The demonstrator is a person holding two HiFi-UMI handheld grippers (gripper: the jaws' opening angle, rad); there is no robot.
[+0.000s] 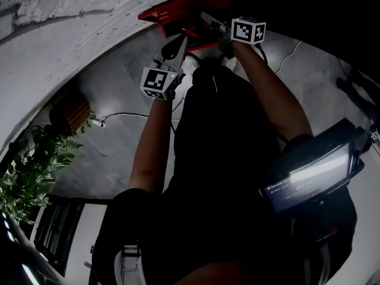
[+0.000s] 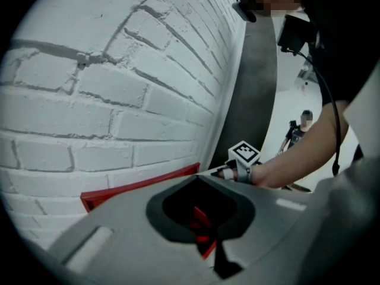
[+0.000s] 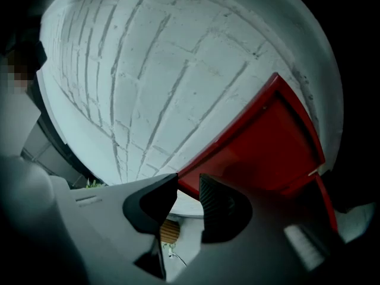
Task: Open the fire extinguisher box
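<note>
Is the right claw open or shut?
Open: the right gripper has its jaws apart, pressing nothing; the red box lies by their tips.

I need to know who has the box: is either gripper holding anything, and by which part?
The left gripper is closed on a red edge piece of the fire extinguisher box. The right gripper stands open beside the box, holding nothing.

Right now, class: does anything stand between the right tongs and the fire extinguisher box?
Nothing visible does. The right tongs stand open, their gap empty, and the red fire extinguisher box on the white brick wall lies just beyond their tips.
</note>
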